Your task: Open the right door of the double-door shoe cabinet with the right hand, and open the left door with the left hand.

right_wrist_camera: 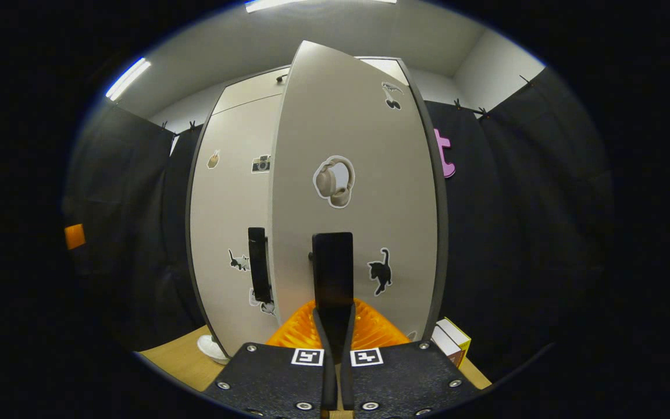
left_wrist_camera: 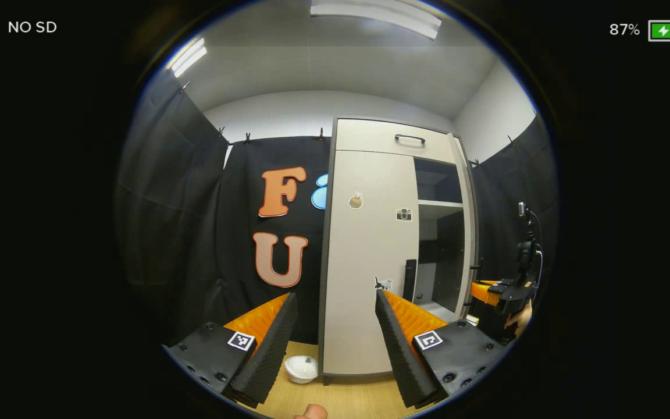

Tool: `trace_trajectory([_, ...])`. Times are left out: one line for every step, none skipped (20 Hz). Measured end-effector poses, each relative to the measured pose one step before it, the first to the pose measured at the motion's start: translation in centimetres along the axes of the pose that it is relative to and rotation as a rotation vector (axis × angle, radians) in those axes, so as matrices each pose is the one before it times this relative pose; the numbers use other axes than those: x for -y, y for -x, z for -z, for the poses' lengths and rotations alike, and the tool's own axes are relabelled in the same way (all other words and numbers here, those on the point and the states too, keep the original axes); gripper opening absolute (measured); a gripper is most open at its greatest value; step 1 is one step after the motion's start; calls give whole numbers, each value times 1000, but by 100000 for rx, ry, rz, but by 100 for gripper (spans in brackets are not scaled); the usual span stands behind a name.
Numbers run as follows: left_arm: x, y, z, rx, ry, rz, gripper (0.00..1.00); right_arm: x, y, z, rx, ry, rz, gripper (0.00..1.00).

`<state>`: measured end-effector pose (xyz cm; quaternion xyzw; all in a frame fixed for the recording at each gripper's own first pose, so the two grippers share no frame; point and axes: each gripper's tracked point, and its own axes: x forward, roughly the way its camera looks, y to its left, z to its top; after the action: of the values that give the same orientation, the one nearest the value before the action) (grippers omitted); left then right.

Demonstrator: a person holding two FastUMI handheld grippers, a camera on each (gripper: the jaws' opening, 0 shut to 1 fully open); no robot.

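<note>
I see the cabinet (left_wrist_camera: 370,256) standing tall and pale against the black cloth wall, slightly right of centre in my left gripper view, on a light wood floor (left_wrist_camera: 346,401). Its left door (left_wrist_camera: 364,279) is flat and closed, facing me, with small stickers on it. Its right door (right_wrist_camera: 358,192) is swung partly out; in my left gripper view the opening beside the closed door shows dark shelves (left_wrist_camera: 439,203) inside. A drawer front with a dark handle (left_wrist_camera: 409,139) runs across the top. In my right gripper view the right door fills the centre, angled toward me, with a headphone sticker (right_wrist_camera: 334,181) in the middle and a cat sticker (right_wrist_camera: 380,271) lower down. A tall dark handle (right_wrist_camera: 332,273) on that door sits straight ahead, and my right gripper (right_wrist_camera: 333,326) has its fingers drawn close together on the handle's lower end, clamped on it. The left door's own dark handle (right_wrist_camera: 258,265) shows just left of it, untouched. My left gripper (left_wrist_camera: 335,331) hangs spread wide, holding nothing, well short of the closed door. In my left gripper view the right gripper shows far right, with a hand (left_wrist_camera: 520,319) on it. A small white bowl (left_wrist_camera: 301,368) sits on the floor by the cabinet's left foot. A small box (right_wrist_camera: 451,340) lies on the floor at the right.
</note>
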<state>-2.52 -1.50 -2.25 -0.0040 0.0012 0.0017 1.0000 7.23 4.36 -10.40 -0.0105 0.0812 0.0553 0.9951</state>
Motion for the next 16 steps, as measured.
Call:
trace_trajectory([394, -72, -37, 328, 330, 804, 81, 609, 613, -84, 445, -164, 945, 2])
trace_trajectory([306, -24, 71, 173, 68, 685, 81, 626, 486, -149, 761, 258, 569, 2])
trace_trajectory([380, -58, 97, 57, 137, 583, 81, 644, 532, -45, -169, -902, 720, 2])
trace_trajectory([366, -112, 207, -308, 271, 655, 81, 550, 405, -37, -231, -244, 700, 2])
trace_trajectory([497, -120, 173, -263, 187, 882, 81, 612, 414, -35, -28, 524, 1062, 2])
trace_trajectory([370, -170, 291, -523, -90, 492, 81, 437, 235, -88, 386, 859, 1262, 2])
trace_trajectory([323, -148, 287, -721, -287, 466, 81, 587, 325, 5, 196, 1190, 1537, 2])
trace_trajectory([406, -91, 366, -686, -187, 843, 81, 523, 210, -74, 144, 804, 1507, 2])
trace_trajectory([424, -180, 184, -165, 434, 649, 81, 714, 375, -66, -113, 607, 1631, 2])
trace_trajectory([228, -212, -8, -162, 487, 552, 81, 645, 172, -100, 234, 401, 1768, 2])
trace_trajectory([241, -171, 139, -238, 253, 225, 81, 855, 334, -28, 353, 30, 2132, 0])
trace_trajectory([208, -121, 129, -371, -113, 171, 81, 671, 109, -111, 409, 531, 2411, 0])
trace_trajectory([224, -182, 116, -550, -359, 141, 81, 833, 143, 49, 451, 1402, 2379, 0])
trace_trajectory([295, -101, 241, -480, -169, 143, 81, 921, 186, 54, 150, 1235, 2658, 0])
trace_trajectory([307, -96, 111, -271, -137, 465, 81, 847, -34, -12, 362, 1374, 2286, 0])
trace_trajectory([461, -187, 75, 17, -275, 493, 82, 759, -30, 6, 44, 792, 1407, 0])
